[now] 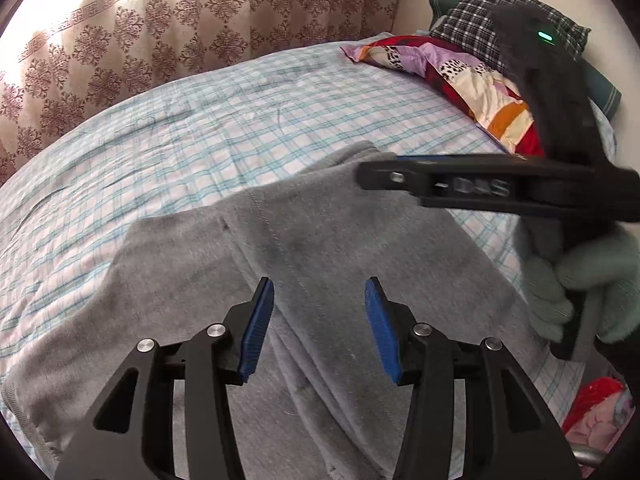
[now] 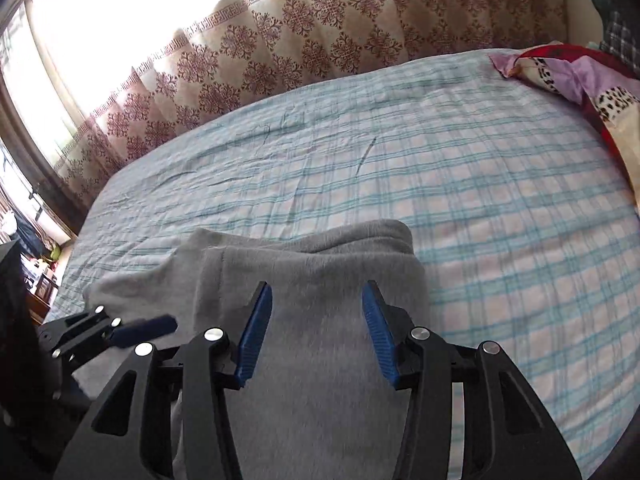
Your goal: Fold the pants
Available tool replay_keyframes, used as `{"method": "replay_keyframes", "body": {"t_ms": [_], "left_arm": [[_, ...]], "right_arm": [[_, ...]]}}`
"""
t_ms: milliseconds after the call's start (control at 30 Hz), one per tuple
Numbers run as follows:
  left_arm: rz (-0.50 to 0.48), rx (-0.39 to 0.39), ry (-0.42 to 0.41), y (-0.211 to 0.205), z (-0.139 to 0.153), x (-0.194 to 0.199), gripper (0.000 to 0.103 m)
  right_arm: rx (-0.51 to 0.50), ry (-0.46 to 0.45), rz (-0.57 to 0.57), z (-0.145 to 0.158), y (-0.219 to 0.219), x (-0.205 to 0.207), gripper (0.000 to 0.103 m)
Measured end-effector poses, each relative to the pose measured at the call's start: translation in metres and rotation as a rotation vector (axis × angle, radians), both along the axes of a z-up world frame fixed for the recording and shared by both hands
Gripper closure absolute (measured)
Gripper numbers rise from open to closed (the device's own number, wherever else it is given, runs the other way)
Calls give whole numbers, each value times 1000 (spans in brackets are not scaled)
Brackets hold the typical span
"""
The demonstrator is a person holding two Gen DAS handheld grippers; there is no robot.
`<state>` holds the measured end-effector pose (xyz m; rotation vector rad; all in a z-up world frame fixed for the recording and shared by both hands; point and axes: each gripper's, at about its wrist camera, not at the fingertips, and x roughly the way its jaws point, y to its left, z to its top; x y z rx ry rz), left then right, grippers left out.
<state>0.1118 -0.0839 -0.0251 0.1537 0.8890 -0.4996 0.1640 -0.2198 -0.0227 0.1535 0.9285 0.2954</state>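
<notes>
Fingers on the left gripper are standing apart with nothing pinched between the blue pads, just hanging over the grey pants, and the right gripper is doing the same thing: parted, empty, hovering over the folded edge of the cloth. So right now nobody is actually holding anything. The pants are lying bunched and partly doubled over on the near side of the checked bedsheet, well away from the patchwork pillow at the head end, with the patterned curtain running along the far side of the sheet. From the left wrist view the right gripper is showing up side-on, blurred, crossing above the top edge of the pants, with a gloved hand gripping its handle. What I'm thinking could go sideways: the layers are sitting loose and a bit skewed on each other, so if one gripper is only catching the top layer, the fold is going to drag open instead of carrying over. Also that sheet is soft and already wrinkly, so a low pinch could be grabbing bedsheet along with the pants. And the two grippers are working pretty close together, so they could be bumping each other.
</notes>
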Motion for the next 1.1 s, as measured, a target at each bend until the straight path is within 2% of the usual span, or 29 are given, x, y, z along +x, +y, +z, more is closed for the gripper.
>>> {"method": "replay_keyframes", "body": {"t_ms": [100,267,400,600,733,867,1100], "left_arm": [[-20,33,26,-8,-16,-1,54],[-33,66,69,-9,-37,6,54],[-36,76,77,-9,-41,10,54],[-45,114,64,-16,-46,8,51],[-47,117,64,-16,-48,8,50],[-47,124,65,-15,-47,7,50],[-54,140,69,-13,-47,9,50]], "right_arm": [[-92,39,-20,-19,9,29,58],[-151,74,-29,-37,19,50,58],[-159,63,-35,-47,21,60,58],[-152,53,-42,-43,19,57,57],[-76,20,-72,-24,6,41,58],[-63,-27,-92,-4,-10,11,56],[-38,1,-163,-6,-52,-47,55]]}}
